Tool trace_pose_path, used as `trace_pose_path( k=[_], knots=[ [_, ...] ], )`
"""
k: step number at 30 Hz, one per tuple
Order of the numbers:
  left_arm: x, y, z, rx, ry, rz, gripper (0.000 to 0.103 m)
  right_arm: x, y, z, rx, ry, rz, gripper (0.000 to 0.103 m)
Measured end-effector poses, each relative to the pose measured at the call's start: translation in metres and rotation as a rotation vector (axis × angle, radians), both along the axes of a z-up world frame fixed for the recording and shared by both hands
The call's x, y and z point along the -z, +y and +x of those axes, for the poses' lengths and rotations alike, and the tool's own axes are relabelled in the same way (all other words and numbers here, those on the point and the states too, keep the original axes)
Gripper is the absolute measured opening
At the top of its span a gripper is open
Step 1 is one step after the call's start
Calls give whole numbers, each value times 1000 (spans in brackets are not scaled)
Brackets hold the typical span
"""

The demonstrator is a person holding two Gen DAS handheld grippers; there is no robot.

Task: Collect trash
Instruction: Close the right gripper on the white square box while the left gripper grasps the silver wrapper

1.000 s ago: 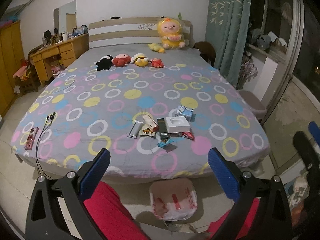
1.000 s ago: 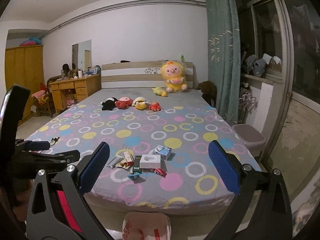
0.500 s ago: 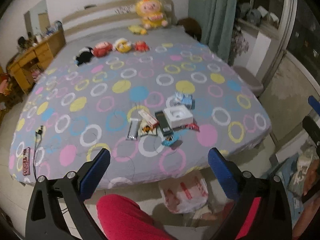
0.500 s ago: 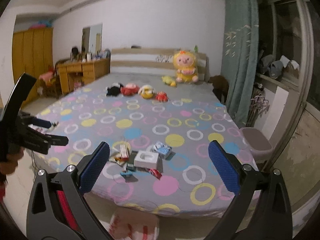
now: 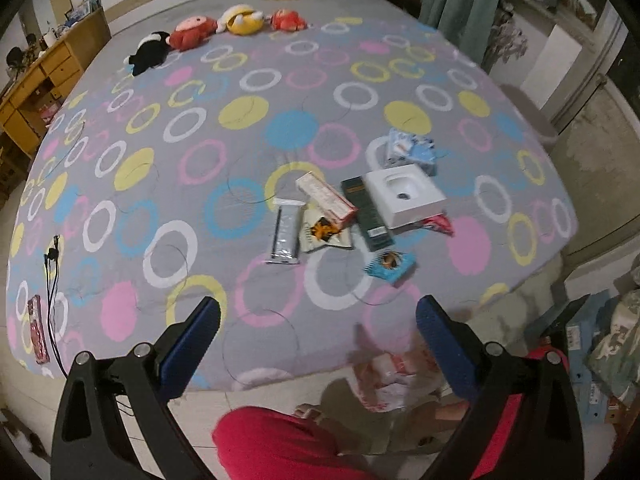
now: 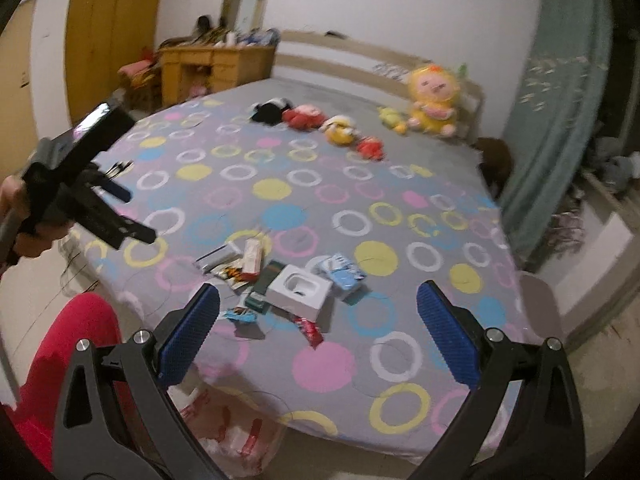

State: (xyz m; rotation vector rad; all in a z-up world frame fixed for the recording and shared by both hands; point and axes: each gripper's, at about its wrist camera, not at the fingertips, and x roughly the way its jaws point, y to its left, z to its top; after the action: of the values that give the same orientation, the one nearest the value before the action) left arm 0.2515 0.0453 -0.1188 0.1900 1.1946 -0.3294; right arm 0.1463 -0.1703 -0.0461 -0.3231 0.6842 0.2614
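Here both grippers hang over the foot of the bed (image 5: 248,80), each with its blue-padded jaws spread wide and nothing between them: the left gripper (image 5: 318,344) in its own view, the right gripper (image 6: 318,332) in its own. The trash lies in a loose cluster on the ringed grey sheet near the foot edge: a white box tray (image 5: 404,194), a dark green carton (image 5: 368,216) touching its left side, a red-and-white carton (image 5: 326,198), a silver wrapper (image 5: 285,236), a yellow snack packet (image 5: 326,234) partly under the cartons, a blue snack packet (image 5: 390,266) lying apart nearer the edge, a red wrapper (image 5: 438,224) poking from under the tray, and a pale blue tissue pack (image 5: 410,152) just behind it. The left view alone shows a phone in a red case (image 5: 35,328) and a black cable (image 5: 52,276) at the bed's left corner. The right view alone shows the left gripper's body from the side, held in a hand (image 6: 24,220), plus the yellow wardrobe (image 6: 108,44) and a large yellow plush doll (image 6: 434,98). A white plastic bag (image 6: 236,432) with red print sits on the floor below the foot edge, blurred in both views.
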Motion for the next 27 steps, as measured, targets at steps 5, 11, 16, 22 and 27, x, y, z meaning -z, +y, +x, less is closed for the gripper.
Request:
trace_pose_path(
  k=[5, 11, 16, 22, 27],
  knots=[
    [27, 1, 38, 6, 49, 4, 96, 18, 5, 44, -35, 64, -27, 97],
    [61, 0, 76, 0, 115, 1, 96, 44, 17, 84, -120, 107, -88, 97],
    [87, -1, 99, 5, 147, 19, 96, 72, 29, 112, -226, 195, -88, 97],
    [116, 1, 121, 1, 190, 29, 96, 108, 43, 136, -325, 291, -135, 97],
    [141, 1, 136, -14, 226, 47, 96, 142, 53, 152, -383, 378, -168, 97]
  ],
)
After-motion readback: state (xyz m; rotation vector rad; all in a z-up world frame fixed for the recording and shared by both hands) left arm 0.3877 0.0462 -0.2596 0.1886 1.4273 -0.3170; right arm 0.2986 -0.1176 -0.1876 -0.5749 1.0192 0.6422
